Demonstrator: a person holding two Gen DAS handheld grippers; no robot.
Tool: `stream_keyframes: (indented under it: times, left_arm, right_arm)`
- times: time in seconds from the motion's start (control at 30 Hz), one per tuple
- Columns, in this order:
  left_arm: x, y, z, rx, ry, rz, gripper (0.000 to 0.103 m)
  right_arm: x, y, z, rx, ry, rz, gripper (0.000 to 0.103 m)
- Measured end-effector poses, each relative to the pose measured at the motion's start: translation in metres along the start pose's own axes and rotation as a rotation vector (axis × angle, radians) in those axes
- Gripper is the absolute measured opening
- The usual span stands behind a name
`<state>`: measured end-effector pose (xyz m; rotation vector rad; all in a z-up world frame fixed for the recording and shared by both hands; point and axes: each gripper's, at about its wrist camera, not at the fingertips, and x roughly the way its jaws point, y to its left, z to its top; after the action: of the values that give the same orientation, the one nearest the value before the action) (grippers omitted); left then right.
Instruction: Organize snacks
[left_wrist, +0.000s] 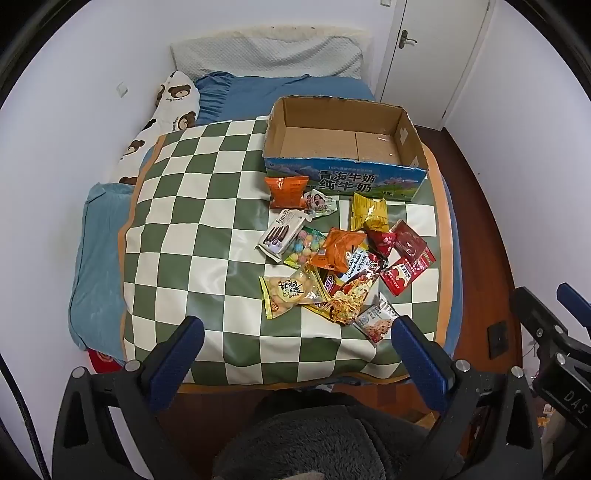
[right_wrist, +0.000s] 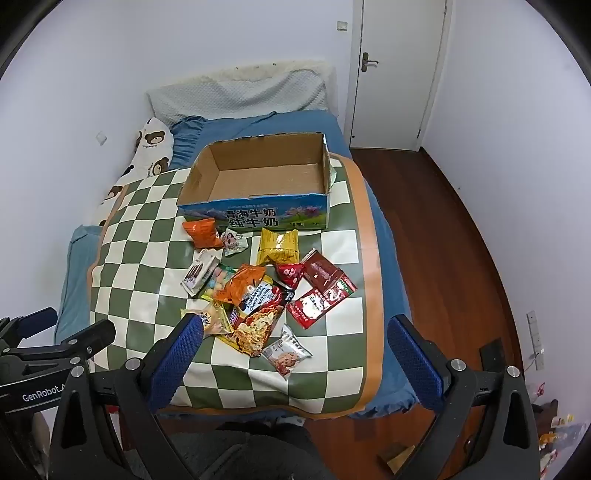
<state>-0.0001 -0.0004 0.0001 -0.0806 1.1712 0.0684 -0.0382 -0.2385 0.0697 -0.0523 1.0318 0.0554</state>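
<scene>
Several snack packets lie in a loose pile (left_wrist: 343, 258) on a green-and-cream checkered mat (left_wrist: 192, 229) on a bed. The pile also shows in the right wrist view (right_wrist: 258, 291). An open, empty cardboard milk box (left_wrist: 343, 147) stands behind the pile; it shows in the right wrist view too (right_wrist: 258, 181). My left gripper (left_wrist: 295, 332) is open and empty, held above the mat's near edge, short of the pile. My right gripper (right_wrist: 295, 332) is open and empty, just before a small cookie packet (right_wrist: 286, 352).
The bed has a blue sheet (left_wrist: 258, 92), a bear-print pillow (left_wrist: 166, 107) at the left and a grey pillow (left_wrist: 266, 55) at the head. A wooden floor (right_wrist: 443, 240) and a white door (right_wrist: 399, 70) are to the right.
</scene>
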Motion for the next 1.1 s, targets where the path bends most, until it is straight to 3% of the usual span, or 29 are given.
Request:
stream_keyframes:
  times: [1.1]
  left_arm:
    - [0.0000,0.0050,0.0002,-0.013,-0.002,-0.012,0.103]
  right_arm:
    - [0.0001,0.0066,-0.0029,0.010,0.015,0.026,0.102]
